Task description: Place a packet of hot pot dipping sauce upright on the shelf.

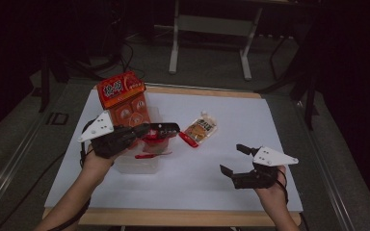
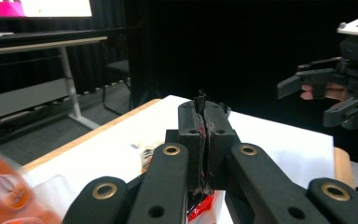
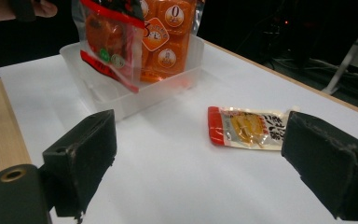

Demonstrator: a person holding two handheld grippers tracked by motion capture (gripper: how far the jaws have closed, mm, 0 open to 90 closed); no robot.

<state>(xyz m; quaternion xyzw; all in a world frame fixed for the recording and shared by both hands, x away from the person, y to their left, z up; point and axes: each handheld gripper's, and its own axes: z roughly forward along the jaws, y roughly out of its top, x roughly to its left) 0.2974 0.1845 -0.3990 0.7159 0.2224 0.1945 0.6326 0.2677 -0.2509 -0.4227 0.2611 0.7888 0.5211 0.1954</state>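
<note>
**Left jaws pinched on a red packet above the tub, right jaws wide and empty**

Left gripper [image 1: 166,129] over the left half of the bench [image 1: 221,183], above a clear plastic tub [image 1: 137,163]. Jaws closed flat together on the thin edge of a small red packet [image 1: 155,139], which hangs below them over the tub's open top; in the left gripper view a sliver of dark film [image 2: 200,100] sticking up between the jaw tips and a bit of red showing underneath. Held by the left hand [image 1: 96,161], forearm coming in from the near left corner.

Standing in the tub's far end, tilted back: a large orange bag of snacks [image 1: 125,98] with a red top panel, rising well above the rim. In the right gripper view, the red packet [image 3: 109,42] hanging in front of that bag, its lower end inside the tub [image 3: 121,100].

Flat on the bench near the middle, apart from the tub and just right of it: a small sachet [image 1: 200,129] with a yellow-brown picture and a red end, lying at a slant.

Right gripper [image 1: 235,160] near the right part of the near edge, held by the right hand [image 1: 270,187]. Jaws spread wide, holding nothing, pointing left toward the sachet; sachet [image 3: 247,128] seen between the two jaws in the right gripper view, well ahead of them, untouched.
</note>
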